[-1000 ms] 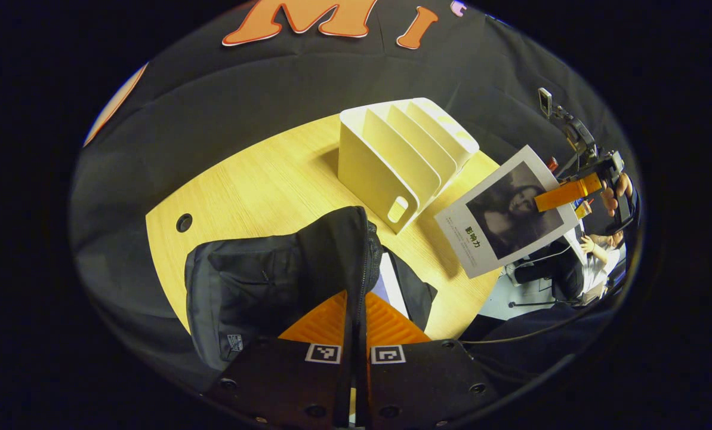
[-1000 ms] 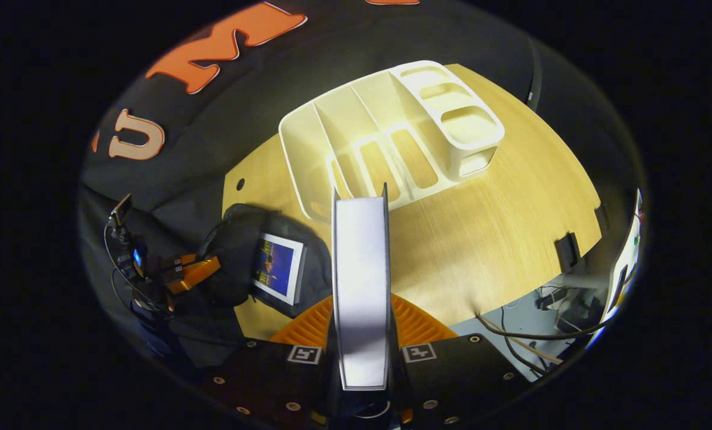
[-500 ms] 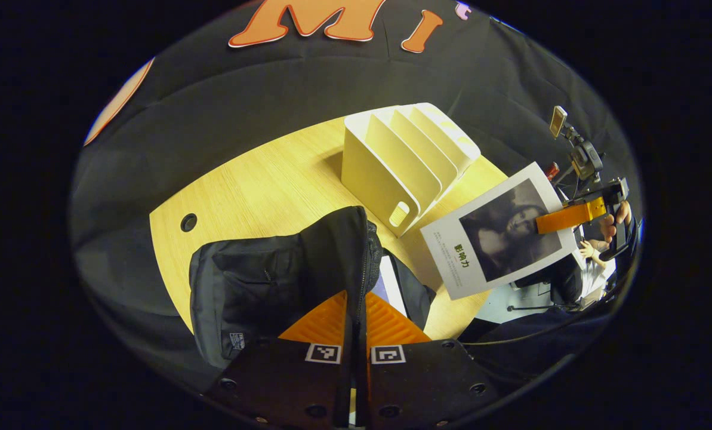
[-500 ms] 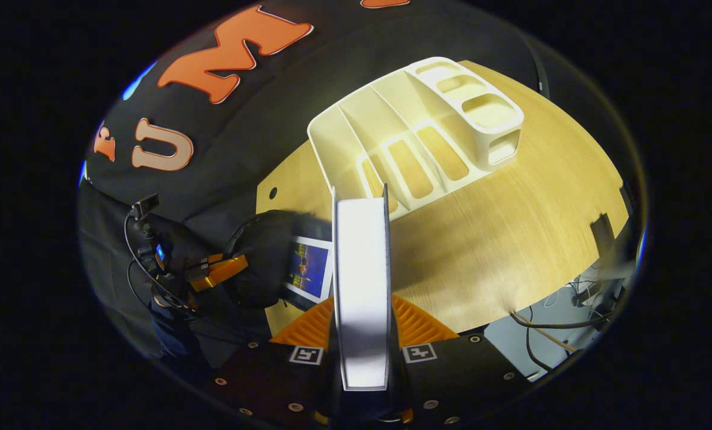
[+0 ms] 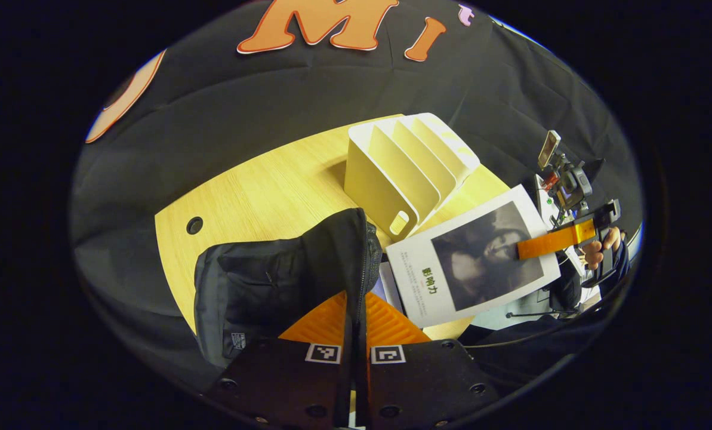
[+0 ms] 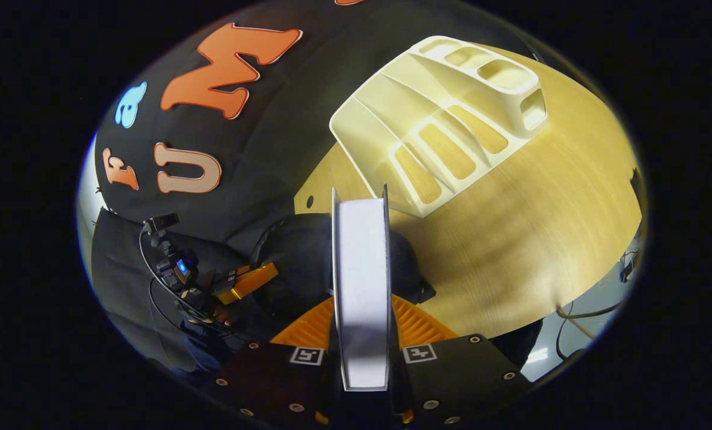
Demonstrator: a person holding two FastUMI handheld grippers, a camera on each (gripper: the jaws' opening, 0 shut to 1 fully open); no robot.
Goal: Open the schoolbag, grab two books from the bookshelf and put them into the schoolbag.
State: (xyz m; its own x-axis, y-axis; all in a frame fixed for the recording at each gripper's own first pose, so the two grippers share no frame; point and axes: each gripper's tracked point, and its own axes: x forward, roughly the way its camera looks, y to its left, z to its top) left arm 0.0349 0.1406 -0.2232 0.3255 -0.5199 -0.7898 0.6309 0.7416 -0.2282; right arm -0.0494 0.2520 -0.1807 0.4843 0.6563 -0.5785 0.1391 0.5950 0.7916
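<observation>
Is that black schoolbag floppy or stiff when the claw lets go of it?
Probably floppy: the schoolbag is soft cloth that sags and creases below where the left claw pinches its zipper edge. It would likely slump shut once released.

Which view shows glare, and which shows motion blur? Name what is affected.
Right gripper view: glare whitens the book edge and bookshelf; the table is smeared by motion blur. Left gripper view: sharper; the fisheye bends the table rim.

we see each gripper's point(image 5: 356, 310) black body carrying two square black-and-white markers and round screws, with ribbed orange plates behind the fingers; the far right gripper point(image 5: 520, 251) has a black handle and thin cables.
</observation>
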